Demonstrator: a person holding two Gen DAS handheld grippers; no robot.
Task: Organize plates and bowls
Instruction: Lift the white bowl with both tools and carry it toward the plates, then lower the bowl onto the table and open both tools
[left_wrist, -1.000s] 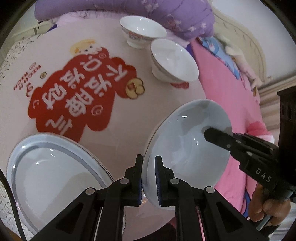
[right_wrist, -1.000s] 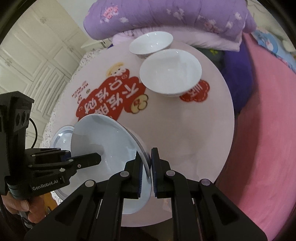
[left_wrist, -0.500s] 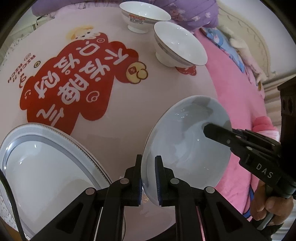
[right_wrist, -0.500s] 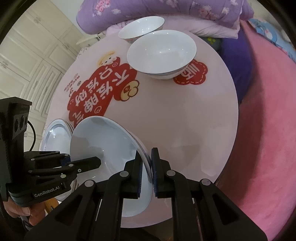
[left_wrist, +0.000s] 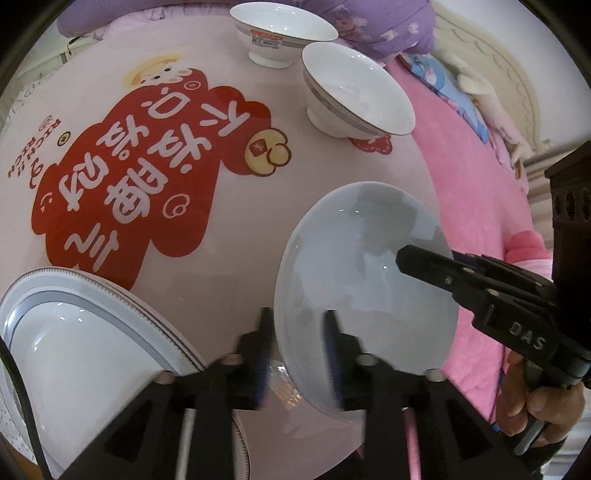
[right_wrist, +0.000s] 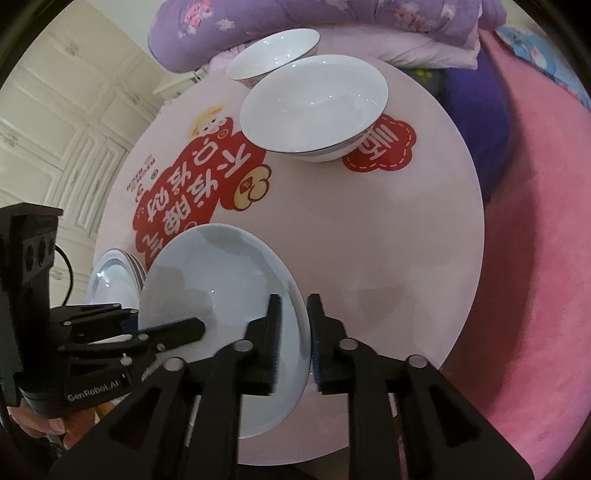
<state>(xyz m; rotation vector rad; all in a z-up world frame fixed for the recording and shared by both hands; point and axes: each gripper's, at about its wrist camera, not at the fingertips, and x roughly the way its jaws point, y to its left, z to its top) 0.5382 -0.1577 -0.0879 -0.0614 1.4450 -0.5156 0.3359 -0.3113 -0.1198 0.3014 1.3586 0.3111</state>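
A pale blue plate (left_wrist: 369, 266) (right_wrist: 221, 280) sits low at the front of the round pink table (left_wrist: 236, 280) (right_wrist: 388, 240); whether it rests flat there I cannot tell. My left gripper (left_wrist: 297, 321) straddles the plate's left rim, and its jaws are opening with the pads clear of the rim. My right gripper (right_wrist: 294, 306) straddles the opposite rim, jaws likewise opening and off the plate. To the left lies a stack of white plates with grey-banded rims (left_wrist: 74, 332) (right_wrist: 110, 280). Two white bowls (left_wrist: 362, 92) (left_wrist: 280, 29) stand at the far side.
A big red print covers the table's middle. Purple quilt (right_wrist: 332, 18) lies behind the bowls, pink bedding (right_wrist: 535, 258) to the right, white cabinet doors (right_wrist: 55, 129) to the left. A hand (left_wrist: 535, 398) holds the right gripper's handle.
Both grippers have sunk closer to the table with the blue plate. Their jaws, shut on its rims before, now stand apart from it.
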